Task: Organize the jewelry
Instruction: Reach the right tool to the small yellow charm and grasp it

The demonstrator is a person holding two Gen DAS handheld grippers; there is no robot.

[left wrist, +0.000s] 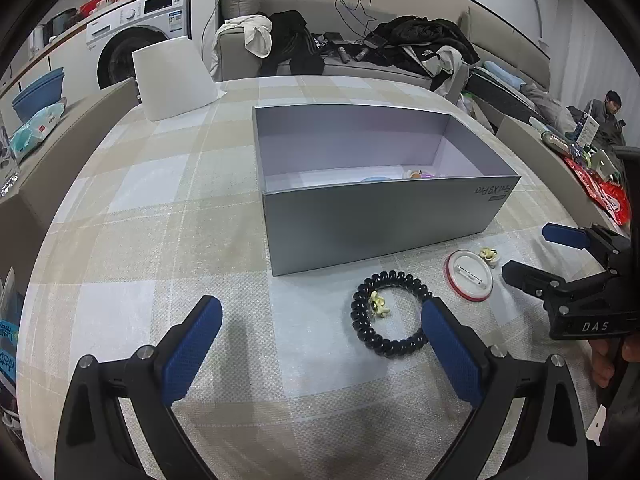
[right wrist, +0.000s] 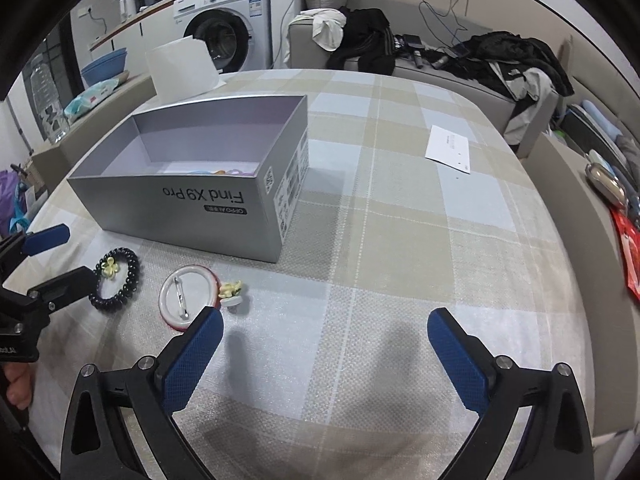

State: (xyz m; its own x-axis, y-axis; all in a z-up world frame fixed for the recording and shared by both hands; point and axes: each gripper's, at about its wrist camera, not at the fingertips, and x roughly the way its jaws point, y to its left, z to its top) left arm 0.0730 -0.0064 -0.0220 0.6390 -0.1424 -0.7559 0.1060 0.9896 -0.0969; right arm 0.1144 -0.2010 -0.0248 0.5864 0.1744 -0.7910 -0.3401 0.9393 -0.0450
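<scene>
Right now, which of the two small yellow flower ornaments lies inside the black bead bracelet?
The yellow flower ringed by the black bead bracelet; the other flower sits beside the round pin badge.

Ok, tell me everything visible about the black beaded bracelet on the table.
The black beaded bracelet is a closed ring of glossy dark round beads lying flat on the checked tablecloth, in front of the grey box. A small pale yellow flower charm sits at its inner edge. The left tongs' right pad overlaps it; contact unclear.
</scene>
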